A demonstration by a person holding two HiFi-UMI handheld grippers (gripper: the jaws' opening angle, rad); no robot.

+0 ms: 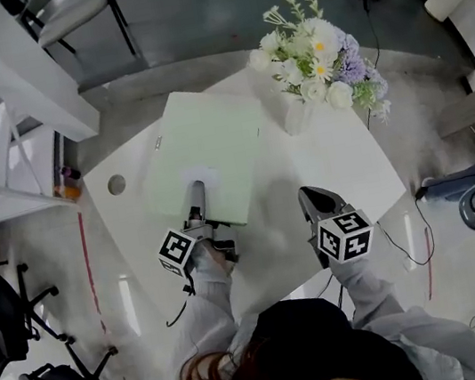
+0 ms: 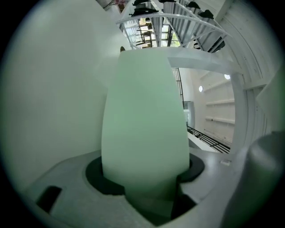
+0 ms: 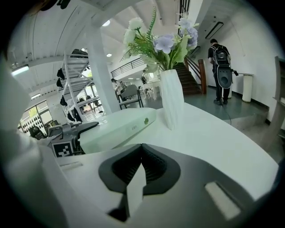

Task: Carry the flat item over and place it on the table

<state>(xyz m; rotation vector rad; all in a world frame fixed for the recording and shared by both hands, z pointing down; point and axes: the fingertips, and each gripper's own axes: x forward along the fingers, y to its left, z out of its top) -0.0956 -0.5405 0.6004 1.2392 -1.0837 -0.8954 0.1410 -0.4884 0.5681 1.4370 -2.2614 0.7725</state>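
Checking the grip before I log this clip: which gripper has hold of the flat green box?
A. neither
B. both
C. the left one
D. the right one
C: the left gripper is clamped on the near edge of the green box, which fills the space between its jaws in the left gripper view. The right gripper is off to the side, shut on nothing.

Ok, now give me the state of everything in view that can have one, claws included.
left claw: shut on the green flat item, at its near edge.
green flat item: held broad side up over the table; whether it touches, cannot tell.
right claw: shut, empty, over the table.
vase: upright on the table, holding flowers.
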